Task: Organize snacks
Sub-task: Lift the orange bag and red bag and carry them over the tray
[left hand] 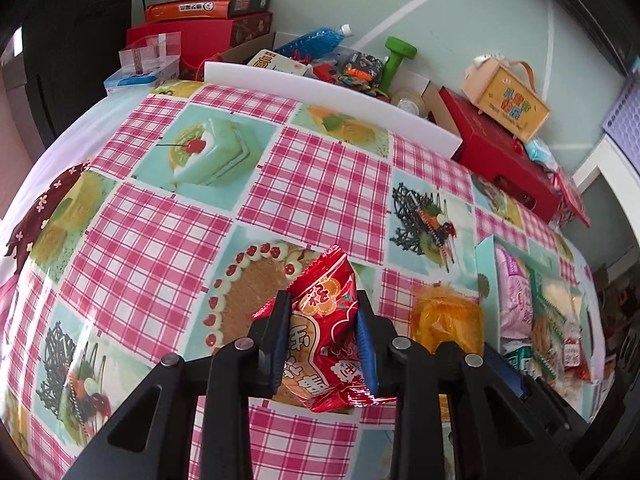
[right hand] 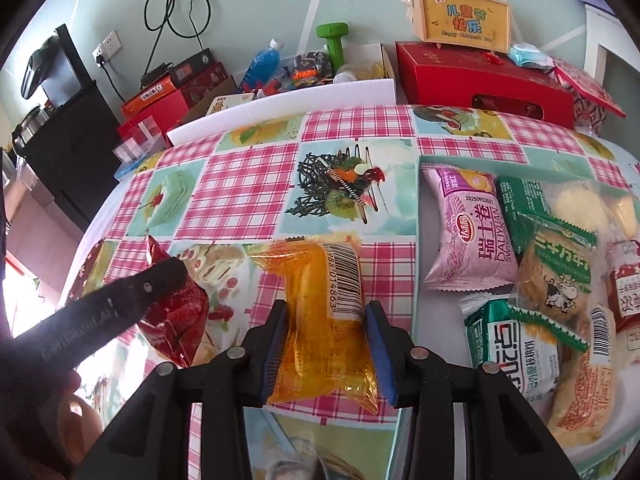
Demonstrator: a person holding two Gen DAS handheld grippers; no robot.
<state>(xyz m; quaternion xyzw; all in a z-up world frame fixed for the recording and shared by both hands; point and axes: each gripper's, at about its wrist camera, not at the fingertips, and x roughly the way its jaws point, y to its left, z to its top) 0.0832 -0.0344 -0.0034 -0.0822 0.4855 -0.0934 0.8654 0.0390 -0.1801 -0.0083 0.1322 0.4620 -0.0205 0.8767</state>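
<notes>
My left gripper (left hand: pixel 324 306) is shut on a red snack packet (left hand: pixel 320 344), held over the checked tablecloth (left hand: pixel 180 240). In the right wrist view that gripper's finger (right hand: pixel 160 282) and the red packet (right hand: pixel 176 320) show at the left. My right gripper (right hand: pixel 326 322) is shut on an orange transparent snack packet (right hand: pixel 320 320) with a barcode label; both pads touch its sides. The packet hangs just left of a mint-green tray (right hand: pixel 418 240). From the left wrist view the orange packet (left hand: pixel 446 316) sits beside the tray (left hand: pixel 486 276). In the tray lie several packets, among them a pink one (right hand: pixel 468 232) and green ones.
A white foam board (right hand: pixel 280 110) lines the table's far edge. Behind it stand a cardboard box with a blue bottle (right hand: pixel 260 66) and a green dumbbell (right hand: pixel 332 40), a red gift box (right hand: pixel 480 80) and a yellow wooden case (right hand: pixel 464 20). A hand (right hand: pixel 76 420) shows at lower left.
</notes>
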